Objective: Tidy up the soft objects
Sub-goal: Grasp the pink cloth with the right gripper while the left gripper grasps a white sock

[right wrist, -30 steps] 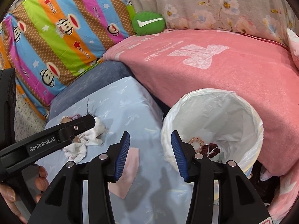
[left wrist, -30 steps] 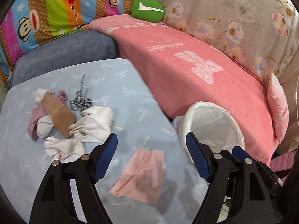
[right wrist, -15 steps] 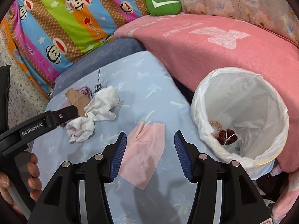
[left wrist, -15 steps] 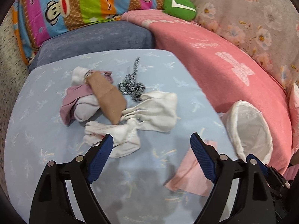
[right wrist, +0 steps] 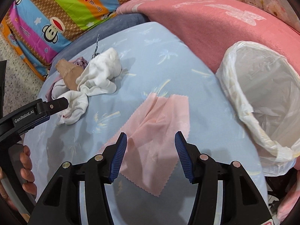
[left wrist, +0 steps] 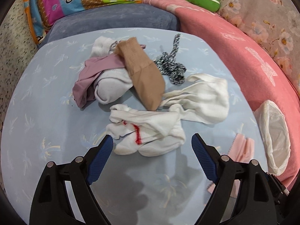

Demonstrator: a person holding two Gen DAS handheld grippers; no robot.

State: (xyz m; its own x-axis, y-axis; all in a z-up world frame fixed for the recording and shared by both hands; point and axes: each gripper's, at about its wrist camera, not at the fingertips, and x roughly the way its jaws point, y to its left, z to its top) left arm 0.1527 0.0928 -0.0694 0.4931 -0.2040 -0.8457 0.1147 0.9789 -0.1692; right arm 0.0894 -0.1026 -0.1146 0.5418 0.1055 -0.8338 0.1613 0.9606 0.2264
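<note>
Now the left gripper [left wrist: 152,142] hangs with jaws spread wide over the white sock with red stitching [left wrist: 148,133], nothing pinched; beyond it lie a tan sock [left wrist: 144,75] and a white sock [left wrist: 204,101] on the light-blue cushion [left wrist: 46,112]. The right gripper [right wrist: 151,142], jaws apart too, hovers over the pink cloth [right wrist: 157,131], beside the lined bin [right wrist: 262,97]

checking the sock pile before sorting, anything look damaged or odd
One thing stands out: the nearest white sock, just ahead of the open left gripper, has a ragged red line across it. I cannot tell whether it is stitching or a stain. The rest is only jumbled: a tan sock lies across a mauve cloth.
</note>
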